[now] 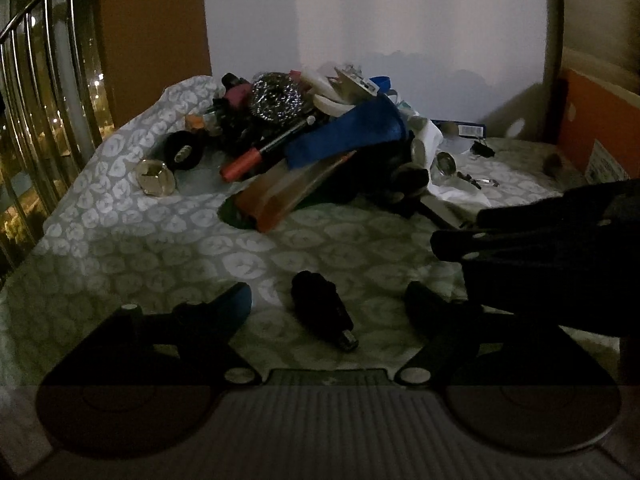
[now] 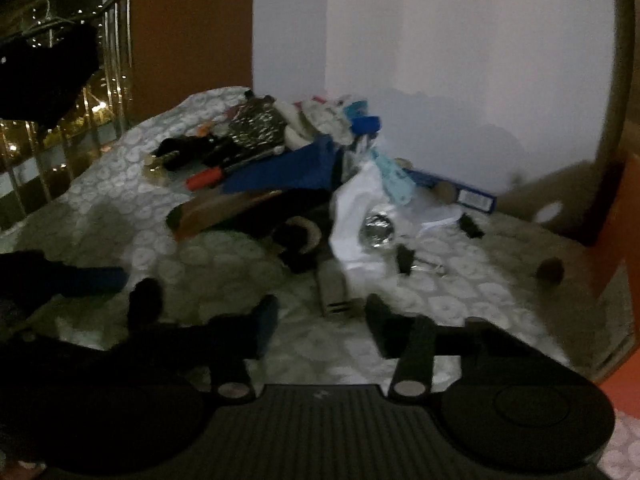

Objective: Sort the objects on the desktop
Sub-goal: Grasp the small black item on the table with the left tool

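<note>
Left claw [image 1: 328, 300] spread, straddling dark cylinder [image 1: 322, 310] on surface [image 1: 140, 248]; right claw [image 2: 322, 312] spread, empty. Risk: cylinder rolls away on closing.

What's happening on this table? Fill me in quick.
A person with a gripper in each hand is sorting a cluttered pile on a patterned tablecloth. The left gripper is open, with a small black cylinder lying on the cloth between its fingers, not yet gripped. The right gripper is open too, holding nothing, hovering just short of a small grey box at the pile's edge.
</note>
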The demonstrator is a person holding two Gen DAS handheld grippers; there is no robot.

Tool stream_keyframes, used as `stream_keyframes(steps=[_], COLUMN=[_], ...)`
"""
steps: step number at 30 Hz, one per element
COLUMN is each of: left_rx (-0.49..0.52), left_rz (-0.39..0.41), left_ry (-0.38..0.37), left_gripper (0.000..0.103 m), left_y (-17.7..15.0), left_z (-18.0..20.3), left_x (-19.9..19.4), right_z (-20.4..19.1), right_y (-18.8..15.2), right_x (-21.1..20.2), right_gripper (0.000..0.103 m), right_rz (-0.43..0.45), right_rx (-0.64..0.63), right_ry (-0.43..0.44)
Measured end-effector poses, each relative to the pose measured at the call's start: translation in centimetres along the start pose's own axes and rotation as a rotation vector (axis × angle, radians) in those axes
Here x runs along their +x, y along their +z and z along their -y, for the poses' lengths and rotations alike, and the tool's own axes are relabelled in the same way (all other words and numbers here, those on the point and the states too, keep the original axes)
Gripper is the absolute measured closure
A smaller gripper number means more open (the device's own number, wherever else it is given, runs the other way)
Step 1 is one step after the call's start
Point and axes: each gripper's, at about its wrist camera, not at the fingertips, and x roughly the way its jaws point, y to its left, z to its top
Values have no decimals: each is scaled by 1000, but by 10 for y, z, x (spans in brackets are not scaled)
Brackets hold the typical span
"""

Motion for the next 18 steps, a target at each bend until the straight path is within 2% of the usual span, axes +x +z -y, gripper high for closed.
stream_keyframes(steps=[7, 13, 18], left_rx=[-13, -13, -10], left_rz=[-9, -12, -11], left_ry=[-9, -11, -13], left_gripper=[16, 16, 16], left_y=[0, -1, -1], left_z=[-2, -3, -4], left_x=[2, 3, 3], right_z=[0, -8, 6], right_y=[8, 21, 23], right_x=[7, -1, 28], right_gripper=[69, 70, 69], right_rz=[-4, 93, 4], right_rx=[-43, -94, -60], right_ry=[-2, -2, 15])
